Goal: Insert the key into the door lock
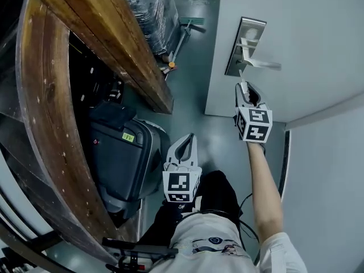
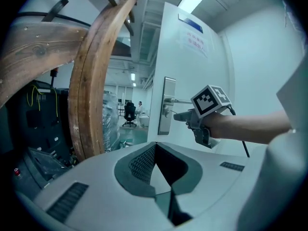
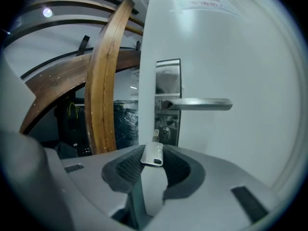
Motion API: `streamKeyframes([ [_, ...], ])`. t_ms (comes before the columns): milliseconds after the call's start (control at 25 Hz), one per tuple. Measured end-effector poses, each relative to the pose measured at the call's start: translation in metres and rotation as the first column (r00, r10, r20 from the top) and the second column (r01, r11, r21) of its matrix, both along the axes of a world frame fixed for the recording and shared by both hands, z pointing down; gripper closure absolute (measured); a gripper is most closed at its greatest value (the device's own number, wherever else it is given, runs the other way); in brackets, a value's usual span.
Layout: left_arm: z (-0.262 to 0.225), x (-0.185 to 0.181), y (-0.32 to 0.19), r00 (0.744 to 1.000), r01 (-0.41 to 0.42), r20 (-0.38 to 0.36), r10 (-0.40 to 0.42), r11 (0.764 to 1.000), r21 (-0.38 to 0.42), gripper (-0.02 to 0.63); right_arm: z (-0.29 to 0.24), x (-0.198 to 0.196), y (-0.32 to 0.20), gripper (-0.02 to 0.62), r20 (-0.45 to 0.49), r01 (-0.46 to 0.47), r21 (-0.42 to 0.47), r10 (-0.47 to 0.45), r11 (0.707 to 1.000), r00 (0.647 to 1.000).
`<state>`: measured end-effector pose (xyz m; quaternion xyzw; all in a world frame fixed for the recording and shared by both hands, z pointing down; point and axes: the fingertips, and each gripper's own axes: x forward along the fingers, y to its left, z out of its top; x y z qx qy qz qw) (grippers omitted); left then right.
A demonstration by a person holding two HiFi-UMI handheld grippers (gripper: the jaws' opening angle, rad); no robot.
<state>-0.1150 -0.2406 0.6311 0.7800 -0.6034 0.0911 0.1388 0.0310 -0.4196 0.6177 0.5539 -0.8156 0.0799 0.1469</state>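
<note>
A white door carries a steel lock plate with a lever handle. My right gripper is shut on a flat silver key, held just below the handle. In the right gripper view the key points at the keyhole under the lever; its tip lies close in front of the keyhole, and contact cannot be told. My left gripper hangs low and back from the door, shut with nothing in it. The left gripper view shows the right gripper at the lock plate.
A big curved wooden frame and a slanted wooden beam stand left of the door. A black suitcase sits on the green floor by my legs. Wrapped goods lie further off.
</note>
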Motion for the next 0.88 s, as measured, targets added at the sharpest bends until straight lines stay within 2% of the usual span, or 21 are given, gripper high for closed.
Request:
streamKeyframes([
  [240,0.022,0.0,-0.015,1.0,0.009,0.0,-0.009,1.0,-0.019,0.601,0.012,0.007,-0.03,0.476,-0.005,-0.008,0.013,0.008,1.0,1.0],
  [680,0.031,0.0,-0.024,1.0,0.014,0.003,-0.014,0.999,-0.038,0.601,0.021,0.004,-0.048,0.476,-0.014,0.007,-0.01,-0.008,1.0,1.0],
  [880,0.031,-0.002,-0.025,1.0,0.018,0.002,-0.018,0.999,-0.042,0.601,0.021,0.005,-0.048,0.476,-0.025,-0.047,-0.038,0.046,0.998,0.999],
])
